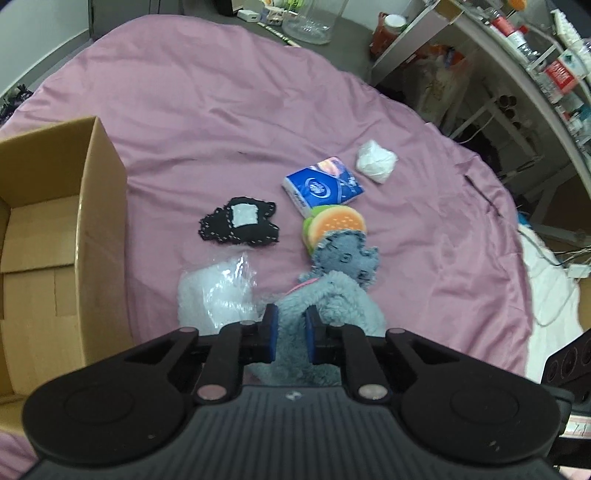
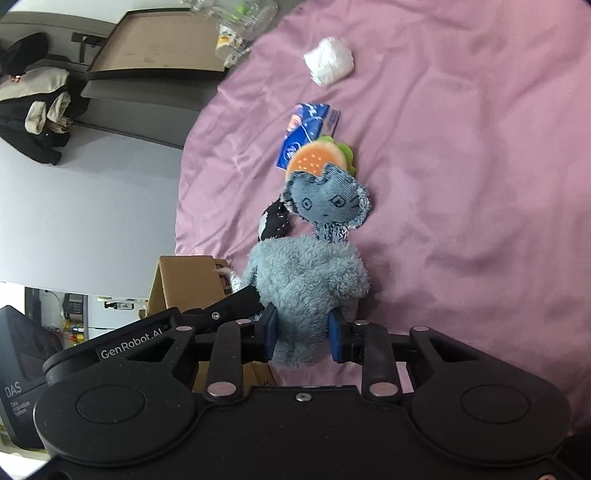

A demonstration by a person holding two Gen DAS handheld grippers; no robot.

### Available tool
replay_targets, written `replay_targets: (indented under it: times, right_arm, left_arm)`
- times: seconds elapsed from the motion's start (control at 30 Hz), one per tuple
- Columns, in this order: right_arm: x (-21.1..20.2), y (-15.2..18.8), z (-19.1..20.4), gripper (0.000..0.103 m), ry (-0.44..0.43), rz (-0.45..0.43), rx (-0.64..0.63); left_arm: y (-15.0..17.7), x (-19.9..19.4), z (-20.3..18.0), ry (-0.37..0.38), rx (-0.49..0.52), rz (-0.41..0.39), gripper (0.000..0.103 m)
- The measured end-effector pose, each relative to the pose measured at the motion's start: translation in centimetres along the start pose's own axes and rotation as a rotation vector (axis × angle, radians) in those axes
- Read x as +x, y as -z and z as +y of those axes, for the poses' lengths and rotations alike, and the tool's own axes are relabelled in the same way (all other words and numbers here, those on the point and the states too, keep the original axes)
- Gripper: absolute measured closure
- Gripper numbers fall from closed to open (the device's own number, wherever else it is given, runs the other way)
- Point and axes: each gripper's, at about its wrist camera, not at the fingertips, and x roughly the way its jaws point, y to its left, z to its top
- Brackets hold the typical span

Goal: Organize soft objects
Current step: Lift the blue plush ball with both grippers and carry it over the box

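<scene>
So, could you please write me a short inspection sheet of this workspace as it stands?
Surface: pink sheet, wrinkled, spread over the work area.
Job's things: fluffy blue cloth gripped by both tools; denim doll overlapping the burger plush; tissue pack; black felt piece; white wad; clear plastic bag.
Box: cardboard box, open, nothing seen inside.
Clutter: glass bowl at the far edge.
Grippers: left tool shut on the cloth; right tool shut on the cloth.
Cables: white cable off the right edge.
Surroundings: shelf with bottles.
</scene>
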Motion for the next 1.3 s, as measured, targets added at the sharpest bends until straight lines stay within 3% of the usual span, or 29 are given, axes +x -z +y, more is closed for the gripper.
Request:
replay_targets:
  times: [0.77, 1.3]
  right_arm:
    - [-7.8, 4.7, 5.3, 0.077, 0.017, -0.215, -0.087]
    - [-7.2, 7.2, 12.7, 0.077, -0.005, -0.255, -0.226]
  left_arm:
    - [3.9, -9.4, -0.8, 0.150, 0.023, -0.142, 0.089]
    - [3.6, -15.3, 3.9, 0.159, -0.018, -0.257, 0.089]
